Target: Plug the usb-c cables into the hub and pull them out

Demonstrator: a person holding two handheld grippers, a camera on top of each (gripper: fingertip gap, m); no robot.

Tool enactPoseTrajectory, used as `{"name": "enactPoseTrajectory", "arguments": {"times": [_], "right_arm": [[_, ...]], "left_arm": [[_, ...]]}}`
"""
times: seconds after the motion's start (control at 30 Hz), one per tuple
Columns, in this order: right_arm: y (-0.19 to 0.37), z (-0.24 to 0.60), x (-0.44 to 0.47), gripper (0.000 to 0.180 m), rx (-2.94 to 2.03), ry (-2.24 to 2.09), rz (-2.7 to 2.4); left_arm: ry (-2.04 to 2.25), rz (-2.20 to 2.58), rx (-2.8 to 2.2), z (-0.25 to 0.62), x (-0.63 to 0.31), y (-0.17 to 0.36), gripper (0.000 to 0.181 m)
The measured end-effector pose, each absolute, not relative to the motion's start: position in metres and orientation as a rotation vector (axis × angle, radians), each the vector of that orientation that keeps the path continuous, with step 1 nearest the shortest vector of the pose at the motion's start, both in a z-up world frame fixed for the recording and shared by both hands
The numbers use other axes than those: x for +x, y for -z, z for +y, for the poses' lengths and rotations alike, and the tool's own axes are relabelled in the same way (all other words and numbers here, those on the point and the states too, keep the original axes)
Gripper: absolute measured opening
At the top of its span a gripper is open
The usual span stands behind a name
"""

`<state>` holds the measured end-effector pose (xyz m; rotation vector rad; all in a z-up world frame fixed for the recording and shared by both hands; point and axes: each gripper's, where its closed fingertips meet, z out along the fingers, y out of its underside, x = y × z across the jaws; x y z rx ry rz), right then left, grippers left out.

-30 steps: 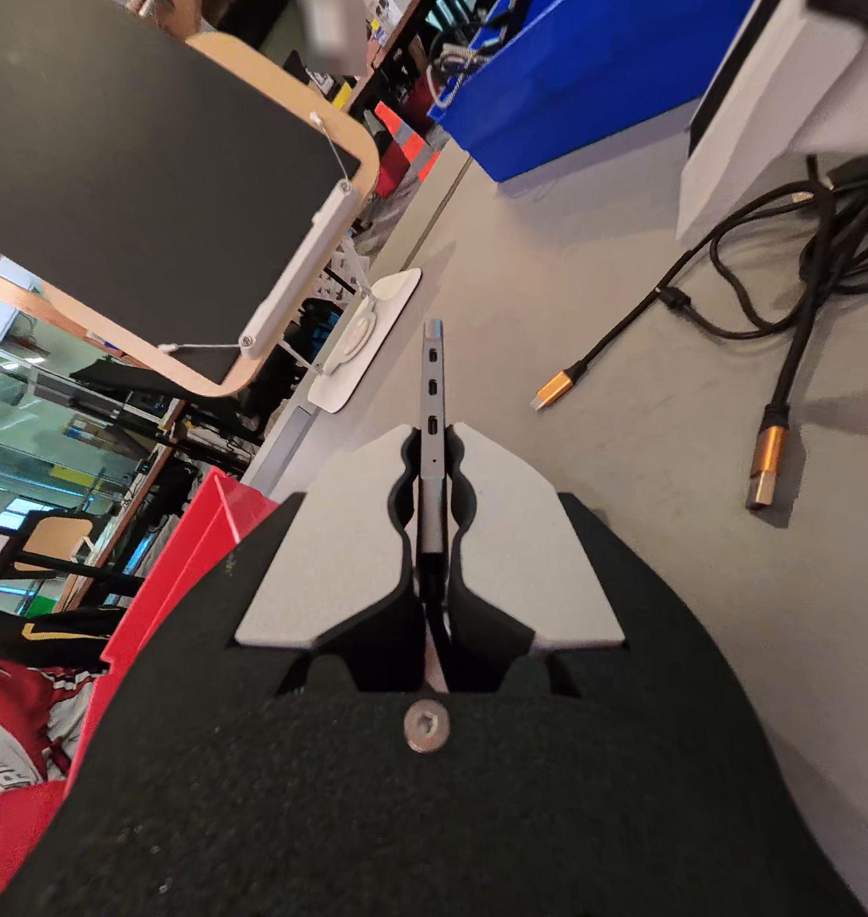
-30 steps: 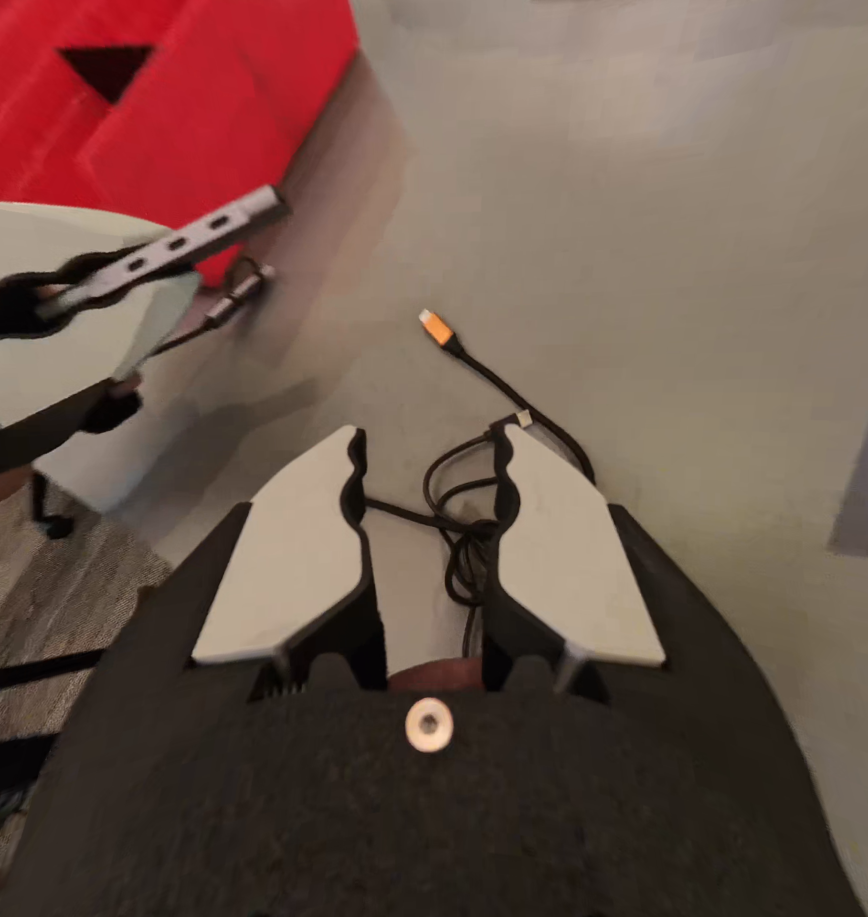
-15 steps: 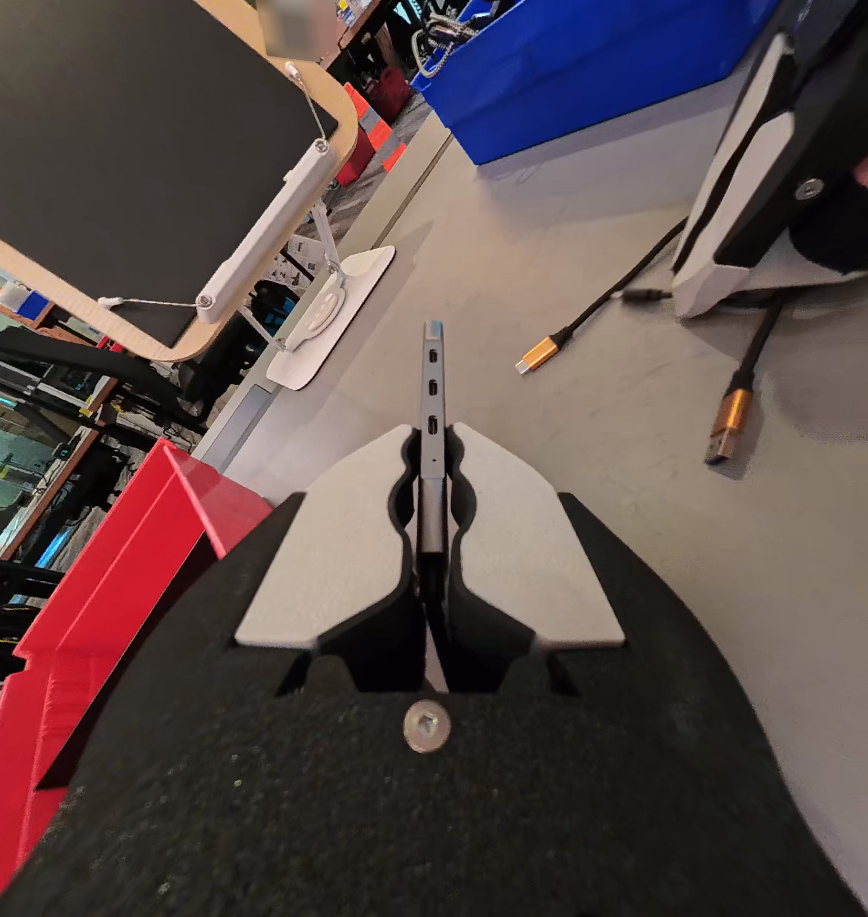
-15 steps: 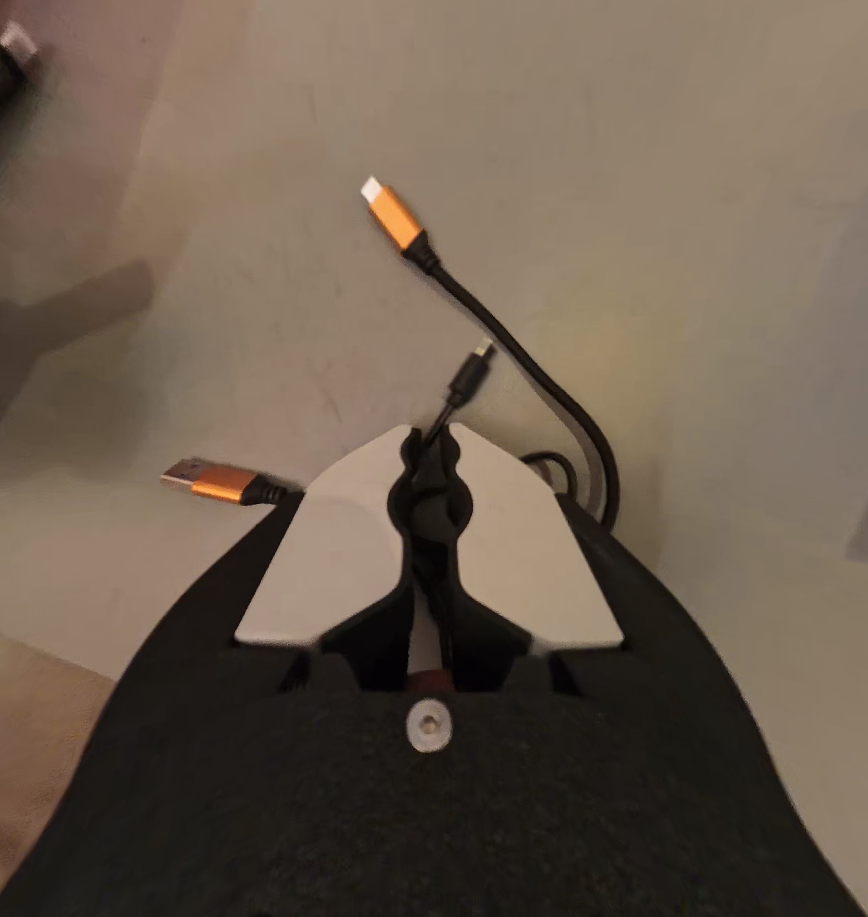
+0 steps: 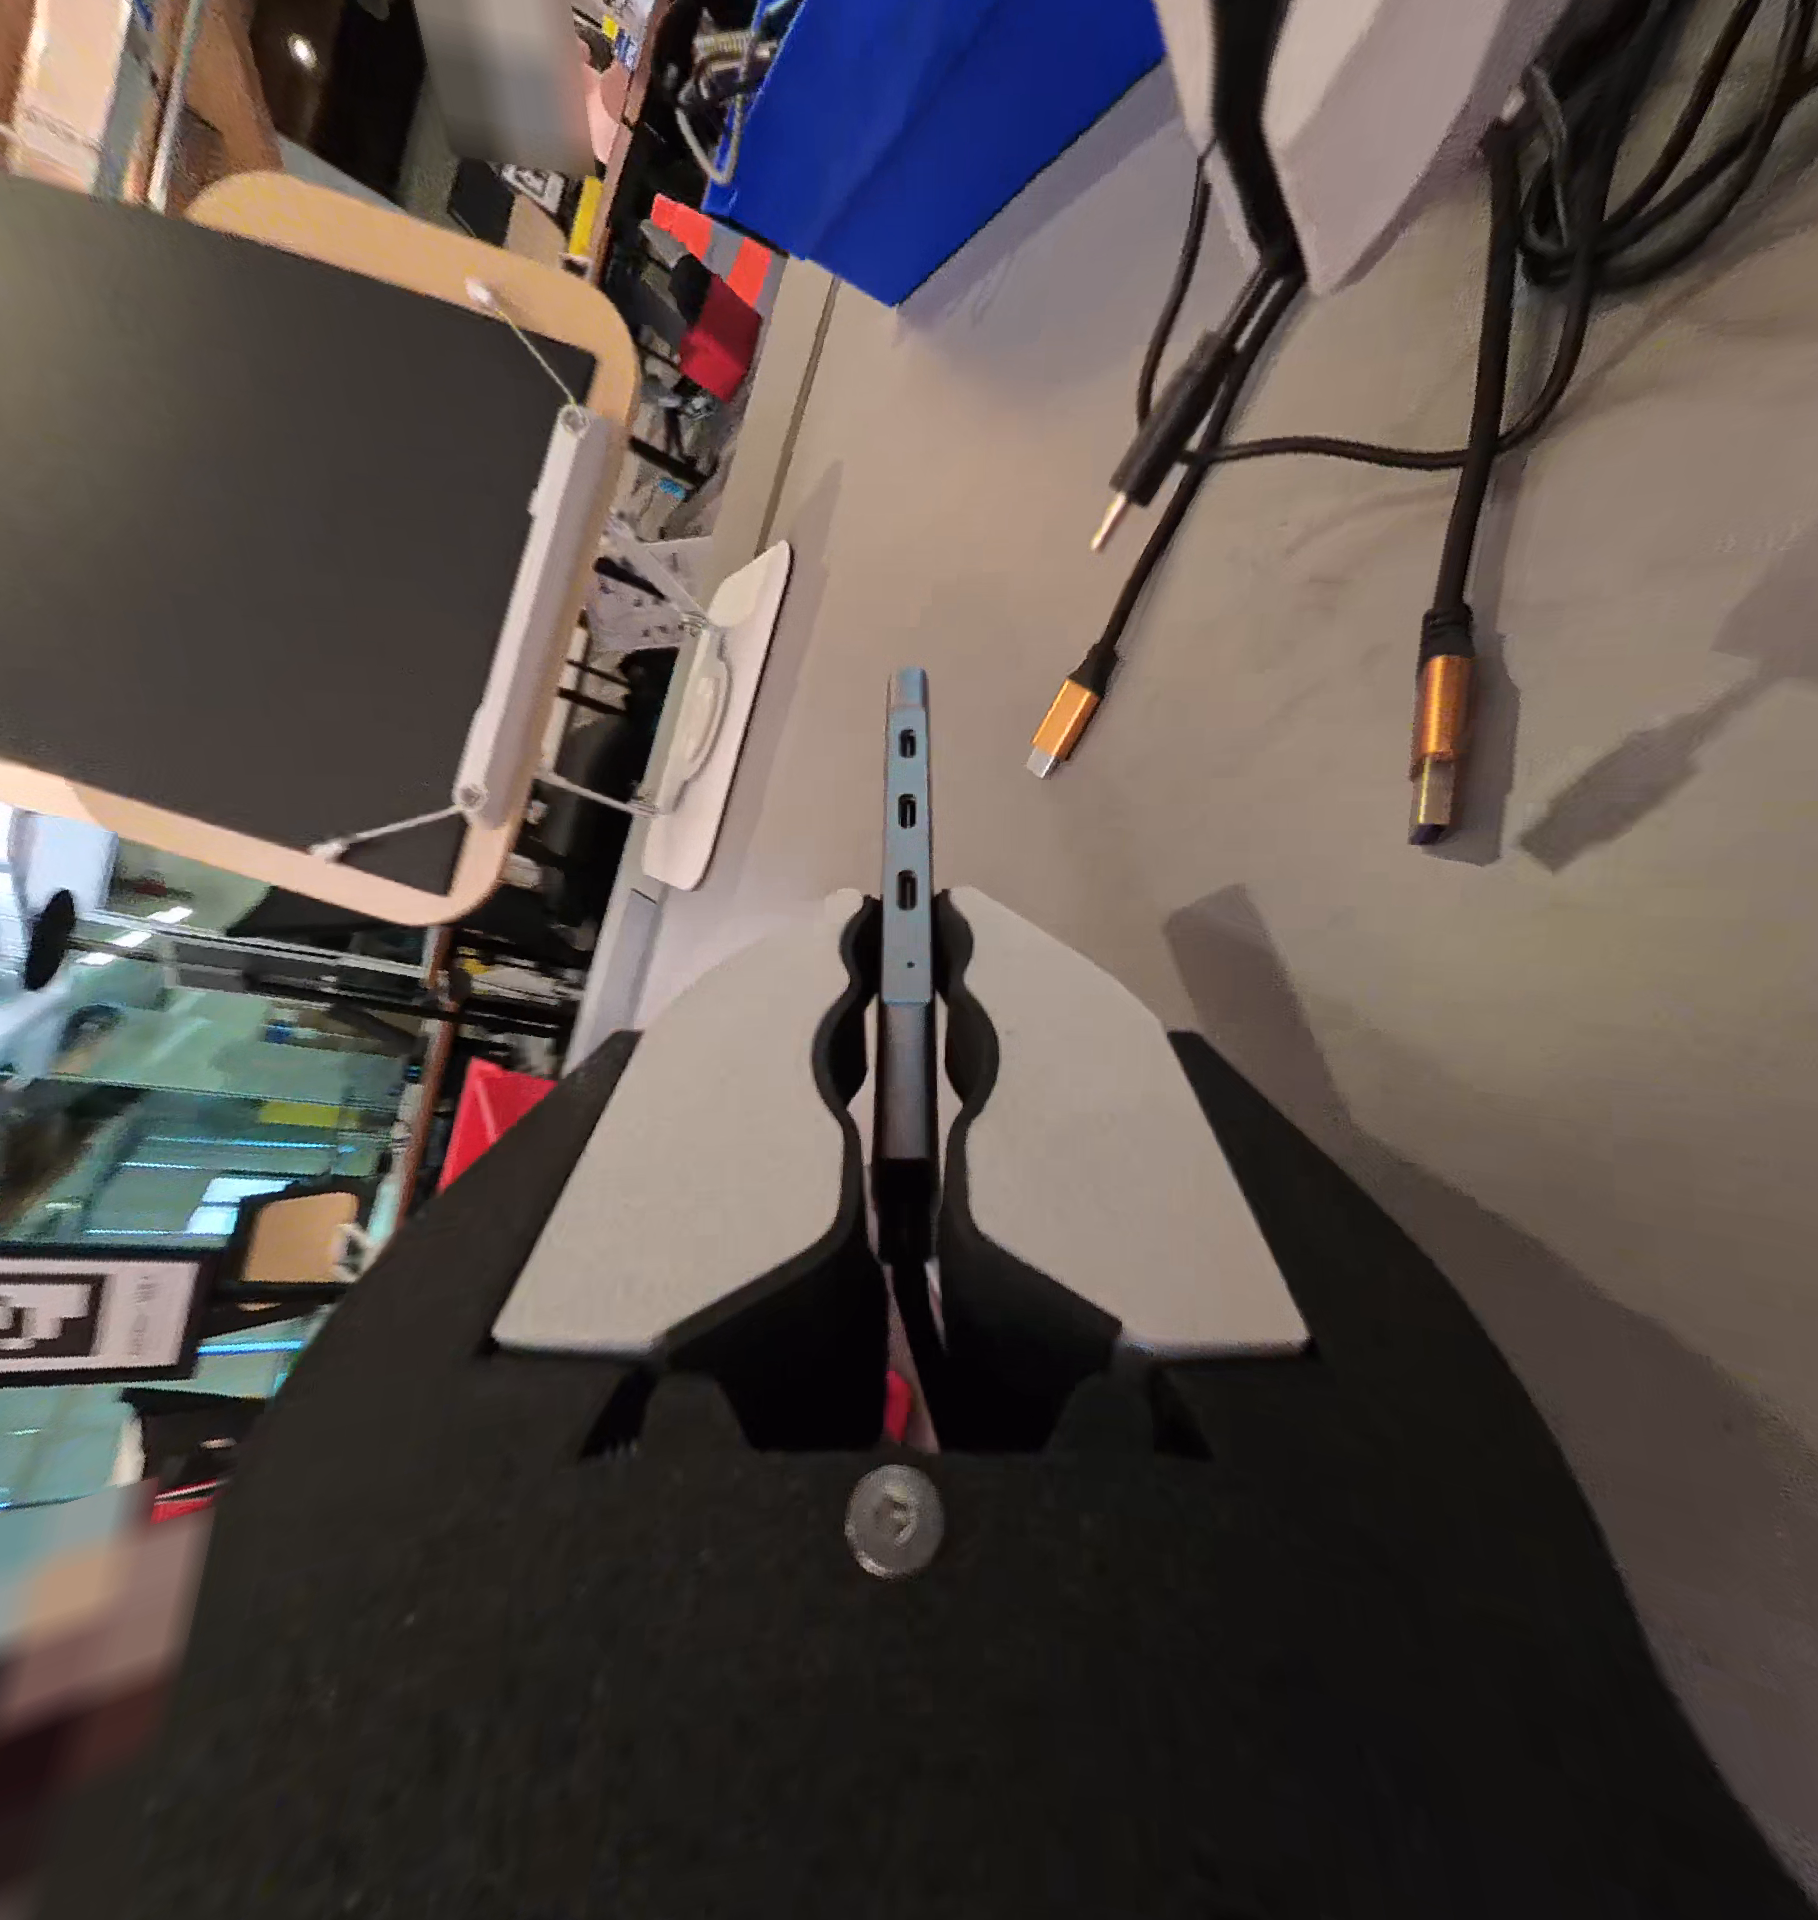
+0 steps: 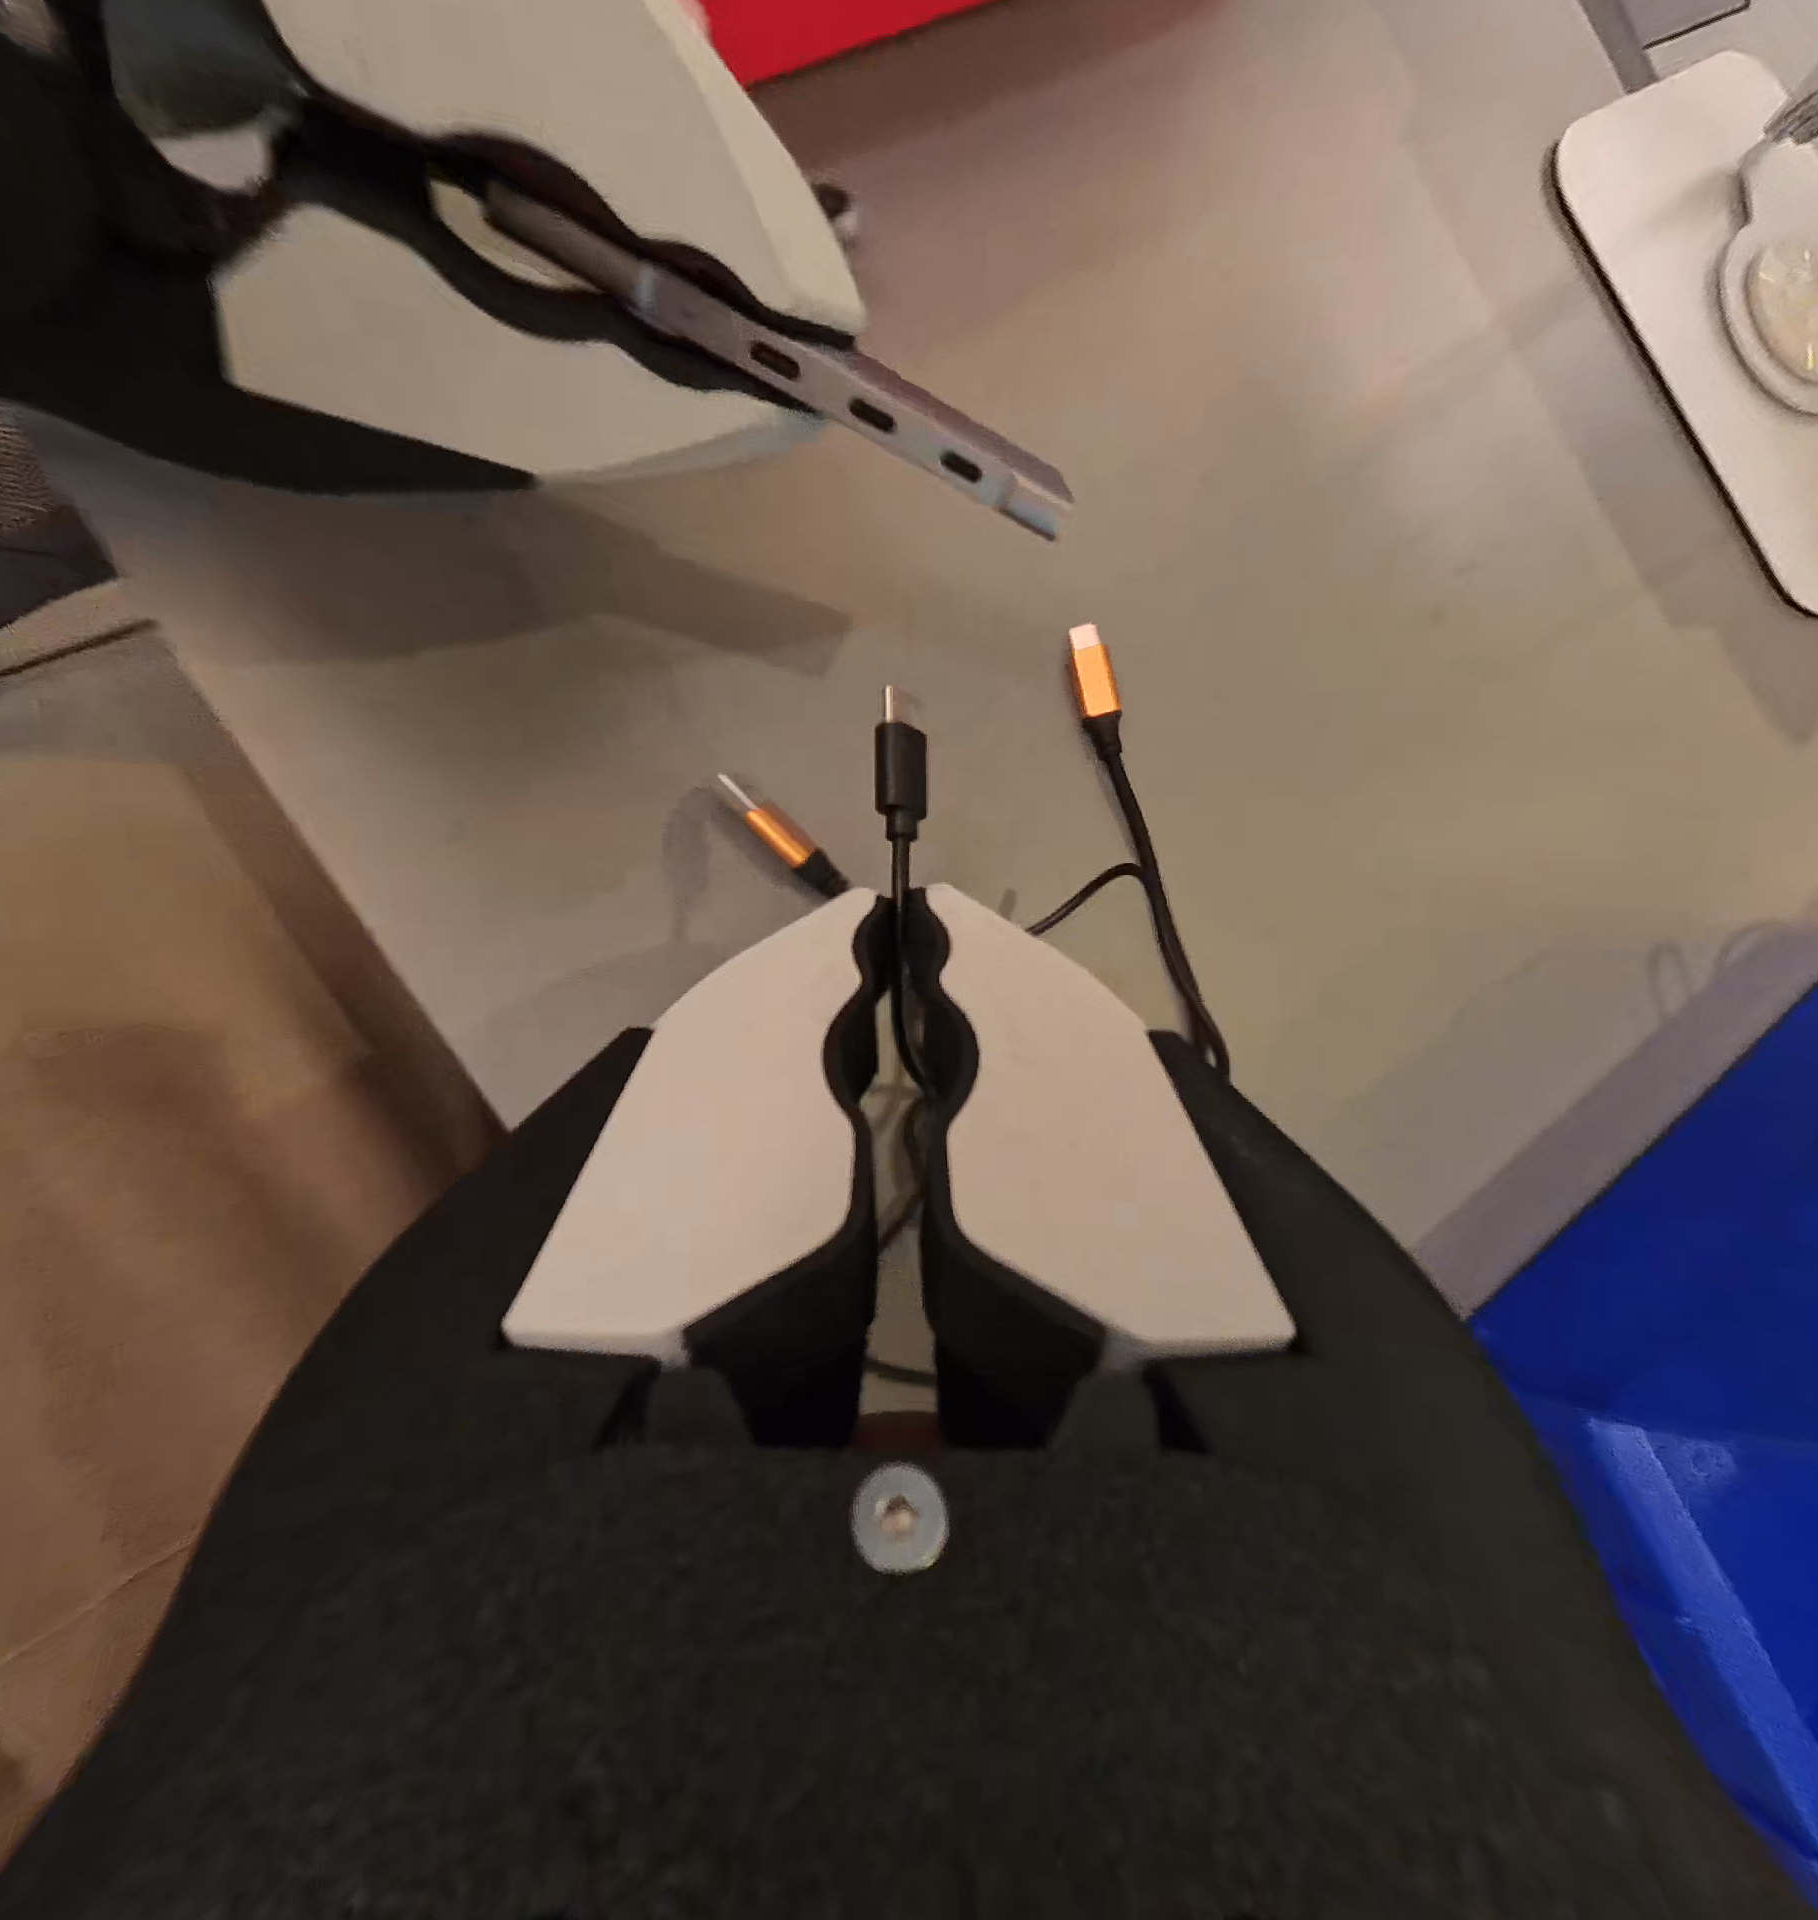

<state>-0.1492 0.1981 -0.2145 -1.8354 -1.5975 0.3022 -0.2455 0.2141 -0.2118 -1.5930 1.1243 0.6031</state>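
- Grey tabletop (image 5: 1300, 1143): work surface. A blue bin (image 6: 1715, 1351) sits at one side, and a white stand base (image 6: 1663, 260) is well apart from the cables.
- Left gripper (image 5: 907, 914): fingers closed flat on the grey USB-C hub (image 5: 906, 790). The hub is held edge-up above the table, with three ports showing past the fingertips.
- Right gripper (image 6: 900, 904): fingers pinched shut on the thin black usb-c cable (image 6: 901, 769), gripping the cord just behind the plug. The plug sticks out forward, clear of the table and not yet in any port.
- Orange usb-c plug (image 6: 1092, 681) and orange USB-A plug (image 6: 775, 831): both lie loose on the table, either side of the held cable.
- Risk: the grip is on soft cord, not the plug body, so the plug may buckle or twist on contact and miss the slot.
- Risk: the hub overhangs its grip, so a push could pivot it in the fingers.
- Risk: slack cord may drag the loose orange plugs.
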Motion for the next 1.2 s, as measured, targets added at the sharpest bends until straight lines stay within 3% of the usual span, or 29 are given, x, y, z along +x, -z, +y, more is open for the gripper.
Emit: {"name": "enactPoseTrajectory", "arguments": {"times": [0.43,1.2], "right_arm": [[0.225,0.197,-0.153,0.002,-1.902,-0.301,-1.578],[0.237,0.197,-0.151,0.002,-1.845,-0.142,-1.658]], "left_arm": [[-0.836,1.324,-1.532,0.205,-0.208,0.223,0.009],[-0.849,1.381,-1.564,0.204,-0.204,0.236,0.009]]}}
